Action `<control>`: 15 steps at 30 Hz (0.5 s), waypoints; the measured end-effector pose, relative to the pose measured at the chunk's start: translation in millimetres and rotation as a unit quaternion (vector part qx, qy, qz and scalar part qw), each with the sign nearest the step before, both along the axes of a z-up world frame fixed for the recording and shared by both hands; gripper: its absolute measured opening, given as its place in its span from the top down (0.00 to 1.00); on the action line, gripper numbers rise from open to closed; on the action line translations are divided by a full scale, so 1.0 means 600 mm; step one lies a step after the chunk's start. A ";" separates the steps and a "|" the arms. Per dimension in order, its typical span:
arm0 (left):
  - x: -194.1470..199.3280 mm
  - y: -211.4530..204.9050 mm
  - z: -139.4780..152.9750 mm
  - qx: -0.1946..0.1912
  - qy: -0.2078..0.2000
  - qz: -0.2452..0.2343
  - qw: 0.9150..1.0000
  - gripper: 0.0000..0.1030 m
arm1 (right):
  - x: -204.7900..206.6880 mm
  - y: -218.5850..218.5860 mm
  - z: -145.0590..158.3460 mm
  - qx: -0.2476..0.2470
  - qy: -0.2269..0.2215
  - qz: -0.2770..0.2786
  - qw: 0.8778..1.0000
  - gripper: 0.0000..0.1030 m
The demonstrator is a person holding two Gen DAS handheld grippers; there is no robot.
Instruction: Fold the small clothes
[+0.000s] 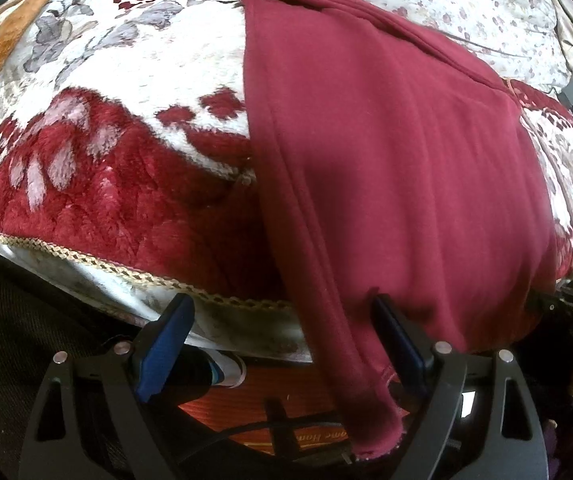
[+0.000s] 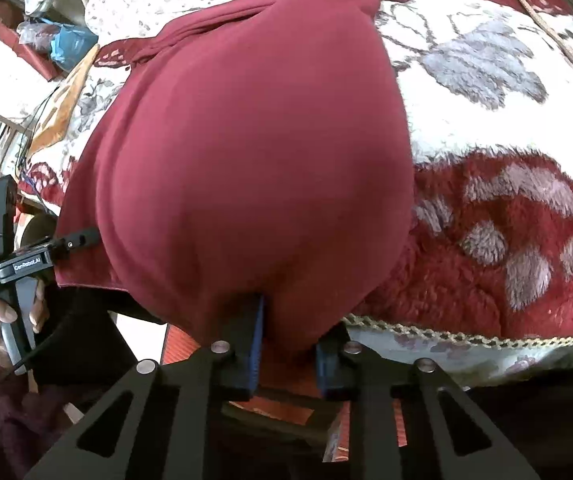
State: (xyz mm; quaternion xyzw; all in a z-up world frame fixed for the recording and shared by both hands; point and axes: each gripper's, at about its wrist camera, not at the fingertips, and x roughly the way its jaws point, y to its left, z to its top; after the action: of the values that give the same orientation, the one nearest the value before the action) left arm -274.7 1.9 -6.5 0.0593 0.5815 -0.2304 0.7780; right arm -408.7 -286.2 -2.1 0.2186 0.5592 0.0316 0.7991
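Two tongs: left tongs (image 1: 282, 344) wide apart; right tongs (image 2: 286, 344) pinching maroon garment (image 2: 254, 160) hem on blanket (image 2: 506, 240).

My bed (image 1: 98, 216) wears a plush red-and-white floral blanket (image 1: 134, 80); on it lies my maroon garment (image 1: 386, 160), its near end hanging over the edge.

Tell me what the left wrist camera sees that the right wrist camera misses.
Only the left wrist view shows the left gripper standing wide open, with the garment's hanging edge between its fingers, unpinched.

Only the right wrist view shows the right gripper closed on the garment's near edge, and a hand holding the other tool.

Both show the maroon garment on the red-and-white floral blanket.
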 end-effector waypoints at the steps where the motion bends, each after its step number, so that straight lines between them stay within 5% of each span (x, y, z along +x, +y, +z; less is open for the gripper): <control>1: -0.001 0.000 0.000 -0.001 -0.001 -0.002 1.000 0.21 | 0.001 0.001 0.002 0.000 -0.002 0.004 1.000 0.83; 3: -0.001 -0.002 -0.005 0.010 0.001 -0.003 1.000 0.51 | 0.003 -0.001 0.010 0.010 -0.014 0.011 1.000 0.85; 5: -0.001 -0.003 -0.007 0.003 0.011 -0.008 1.000 0.60 | 0.006 -0.005 0.018 0.029 -0.026 0.012 0.999 0.86; 7: 0.000 -0.003 -0.003 -0.017 0.027 -0.017 0.999 0.88 | 0.011 -0.008 0.030 0.049 -0.042 0.016 0.998 0.87; 8: 0.002 -0.001 0.004 -0.043 0.042 -0.018 0.998 0.94 | 0.015 -0.010 0.038 0.058 -0.050 0.019 0.997 0.87; 15: 0.048 0.012 0.080 -0.137 0.037 -0.011 0.990 0.94 | 0.047 -0.048 0.100 0.125 -0.125 0.003 0.984 0.87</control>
State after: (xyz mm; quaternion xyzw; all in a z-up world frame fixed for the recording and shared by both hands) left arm -245.8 9.1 41.5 -0.0502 0.5716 -0.3188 0.7544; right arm -380.6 -315.3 58.0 0.3094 0.4474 0.1308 0.8288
